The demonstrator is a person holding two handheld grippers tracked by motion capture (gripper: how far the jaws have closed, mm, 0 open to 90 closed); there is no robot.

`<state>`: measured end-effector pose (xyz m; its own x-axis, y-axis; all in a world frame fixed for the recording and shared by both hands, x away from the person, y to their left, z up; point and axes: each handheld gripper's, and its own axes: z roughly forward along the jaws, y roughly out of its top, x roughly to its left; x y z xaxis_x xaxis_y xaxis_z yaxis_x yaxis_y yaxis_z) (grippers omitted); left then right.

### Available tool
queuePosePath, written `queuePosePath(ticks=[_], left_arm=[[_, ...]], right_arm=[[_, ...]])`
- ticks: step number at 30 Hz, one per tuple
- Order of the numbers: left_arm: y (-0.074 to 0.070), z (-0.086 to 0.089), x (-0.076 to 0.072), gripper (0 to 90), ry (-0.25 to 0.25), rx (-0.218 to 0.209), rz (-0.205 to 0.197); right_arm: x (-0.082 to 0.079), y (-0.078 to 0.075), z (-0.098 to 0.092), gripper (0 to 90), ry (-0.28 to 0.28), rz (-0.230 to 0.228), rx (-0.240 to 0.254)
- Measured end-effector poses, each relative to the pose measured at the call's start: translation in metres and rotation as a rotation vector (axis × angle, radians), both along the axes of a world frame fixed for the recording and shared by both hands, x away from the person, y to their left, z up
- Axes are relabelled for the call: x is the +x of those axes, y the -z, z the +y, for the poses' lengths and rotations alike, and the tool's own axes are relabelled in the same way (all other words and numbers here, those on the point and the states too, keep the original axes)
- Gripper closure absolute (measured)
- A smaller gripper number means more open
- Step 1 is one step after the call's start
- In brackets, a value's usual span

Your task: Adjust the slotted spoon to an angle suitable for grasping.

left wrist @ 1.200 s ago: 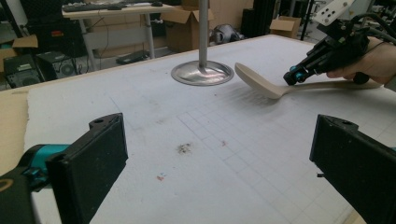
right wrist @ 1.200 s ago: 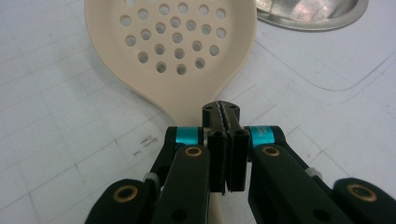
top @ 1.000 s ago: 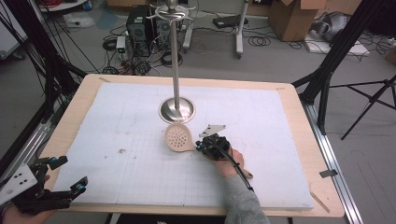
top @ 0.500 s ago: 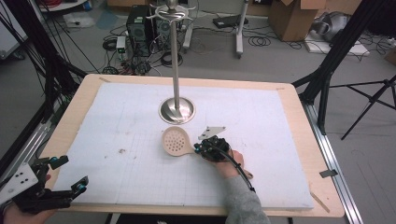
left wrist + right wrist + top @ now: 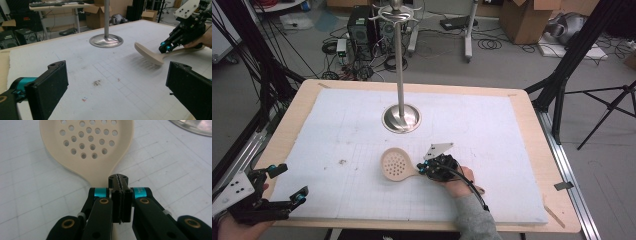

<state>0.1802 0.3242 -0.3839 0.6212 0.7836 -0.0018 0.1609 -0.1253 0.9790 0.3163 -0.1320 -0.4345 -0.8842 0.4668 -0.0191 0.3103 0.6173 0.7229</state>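
A cream perforated spoon (image 5: 396,164) hangs just above the white mat, its bowl pointing left in the high view. My right gripper (image 5: 424,170) is shut on the spoon's handle right behind the bowl. In the right gripper view the spoon (image 5: 90,147) spreads out ahead of the right gripper (image 5: 119,180), whose jaws are pressed together on the neck. My left gripper (image 5: 289,181) rests open at the mat's near left corner with nothing between its jaws. From the left gripper (image 5: 117,72) view, the spoon (image 5: 150,53) and the right gripper (image 5: 165,47) sit at the right, the spoon casting a shadow on the mat.
A metal stand (image 5: 401,117) with a round base and hooks at the top rises from the middle of the white gridded mat (image 5: 337,130). The wooden table edge (image 5: 532,150) frames the mat. Small dirt specks (image 5: 96,82) mark the mat at the left.
The right gripper and the spoon have shifted slightly toward the near edge of the table. The left gripper has stayed put.
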Motion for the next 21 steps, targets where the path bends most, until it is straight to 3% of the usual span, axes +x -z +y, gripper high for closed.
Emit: queuePosePath(ticks=[9,14,17,21], left_arm=[[-0.001,-0.007,0.012,4.5,0.036,-0.002,-0.002],[-0.002,-0.012,0.019,4.5,0.058,-0.005,-0.002],[-0.003,-0.015,0.022,4.5,0.071,-0.007,-0.007],[-0.004,-0.018,0.028,4.5,0.086,-0.008,-0.006]], right_arm=[[-0.015,0.0,-0.002,90.0,-0.071,0.007,0.003],[-0.022,-0.001,-0.002,90.0,-0.054,-0.008,0.018],[-0.026,-0.005,-0.012,90.0,-0.027,-0.003,0.057],[-0.036,-0.008,-0.028,90.0,-0.017,-0.005,0.073]])
